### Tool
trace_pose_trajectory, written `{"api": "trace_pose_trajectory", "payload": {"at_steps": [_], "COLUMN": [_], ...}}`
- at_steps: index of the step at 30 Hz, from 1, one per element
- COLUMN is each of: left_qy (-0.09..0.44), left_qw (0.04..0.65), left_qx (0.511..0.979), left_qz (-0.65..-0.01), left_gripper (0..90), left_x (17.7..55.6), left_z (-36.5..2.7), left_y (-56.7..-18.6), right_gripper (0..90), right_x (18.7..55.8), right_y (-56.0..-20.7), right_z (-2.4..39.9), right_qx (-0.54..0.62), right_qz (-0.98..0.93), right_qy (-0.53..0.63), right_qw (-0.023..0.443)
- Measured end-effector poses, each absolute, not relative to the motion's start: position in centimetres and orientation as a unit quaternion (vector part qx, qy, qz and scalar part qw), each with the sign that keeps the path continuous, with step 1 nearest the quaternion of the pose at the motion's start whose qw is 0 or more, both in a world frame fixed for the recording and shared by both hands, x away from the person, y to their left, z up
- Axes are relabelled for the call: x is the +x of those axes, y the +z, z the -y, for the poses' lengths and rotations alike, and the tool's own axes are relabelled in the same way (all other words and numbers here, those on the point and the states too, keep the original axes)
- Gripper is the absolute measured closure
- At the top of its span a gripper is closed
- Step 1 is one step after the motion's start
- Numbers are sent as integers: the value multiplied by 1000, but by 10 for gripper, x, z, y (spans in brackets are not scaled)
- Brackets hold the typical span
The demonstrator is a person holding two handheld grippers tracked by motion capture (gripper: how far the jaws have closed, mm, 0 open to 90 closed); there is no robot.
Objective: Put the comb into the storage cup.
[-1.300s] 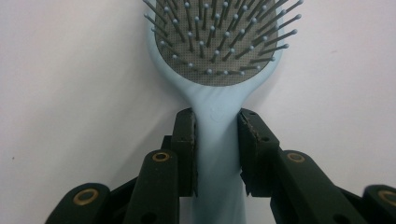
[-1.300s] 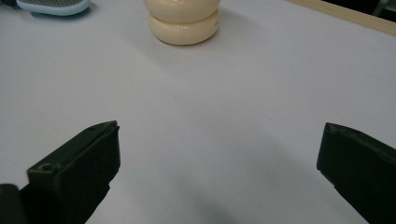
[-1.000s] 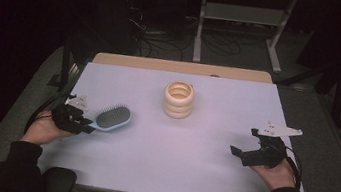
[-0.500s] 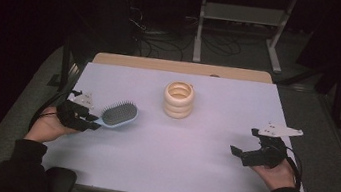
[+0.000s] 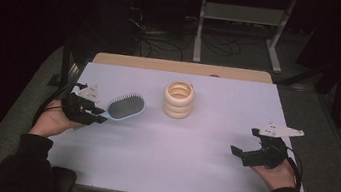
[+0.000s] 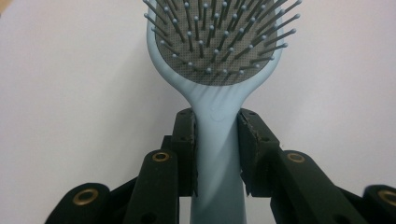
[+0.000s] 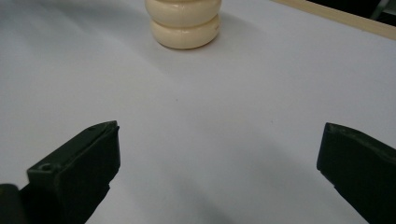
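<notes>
Table: white top with a bare wood strip along the far edge, the floor around it dark.

Container: a cream ribbed holder, shaped like stacked rings, stands upright on the far middle of the table. Its mouth is open to the high view; the inside looks yellowish, and whether anything lies in it cannot be told. The right gripper view shows its lower rings ahead of the jaws, well apart from them.

Hairbrush: pale blue, oval head with a dark pad of ball-tipped bristles facing up. It sits at the left of the table, left of the holder and apart from it. In the left gripper view the handle runs down between the two black jaws and the head extends past them.

Left gripper: jaws narrow, both pads pressed on the brush handle from either side; the grip is on the neck just below the head. The brush casts a soft shadow on the table beneath it.

Right gripper: at the right near side of the table, jaws spread wide, nothing between them but bare table top. The person's hand holds it from behind.
</notes>
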State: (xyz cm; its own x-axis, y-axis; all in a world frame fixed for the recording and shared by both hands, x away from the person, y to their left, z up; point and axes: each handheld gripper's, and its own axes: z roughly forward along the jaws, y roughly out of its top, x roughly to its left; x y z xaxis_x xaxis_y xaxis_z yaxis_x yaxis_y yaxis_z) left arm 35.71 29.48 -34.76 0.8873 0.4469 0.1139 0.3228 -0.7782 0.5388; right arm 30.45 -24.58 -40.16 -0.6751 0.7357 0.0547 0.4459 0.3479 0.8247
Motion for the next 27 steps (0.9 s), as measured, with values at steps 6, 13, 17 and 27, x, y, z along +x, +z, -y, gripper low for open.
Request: {"api": "trace_pose_trajectory", "payload": {"at_steps": [6,13,17,27], "left_qy": [136,151,162,161], "left_qw": [268,278,281,306], "left_qx": [934,931,929,922], "left_qz": [-192,-184,-178,-173], "left_gripper": [702,702,702,703], "left_x": [359,361,362,368], "left_z": [-285,-275,-269,-254], "left_y": [-333,-320,-313,-303], "right_gripper": [0,0,0,0], "right_x": [304,304,304,305], "right_y": [-401,-401,-400,-390], "right_z": [246,246,246,252], "right_qx": [367,366,365,358], "right_qz": [-804,-803,-803,-795], "right_qy": [438,440,441,457], "right_qw": [165,167,168,173]}}
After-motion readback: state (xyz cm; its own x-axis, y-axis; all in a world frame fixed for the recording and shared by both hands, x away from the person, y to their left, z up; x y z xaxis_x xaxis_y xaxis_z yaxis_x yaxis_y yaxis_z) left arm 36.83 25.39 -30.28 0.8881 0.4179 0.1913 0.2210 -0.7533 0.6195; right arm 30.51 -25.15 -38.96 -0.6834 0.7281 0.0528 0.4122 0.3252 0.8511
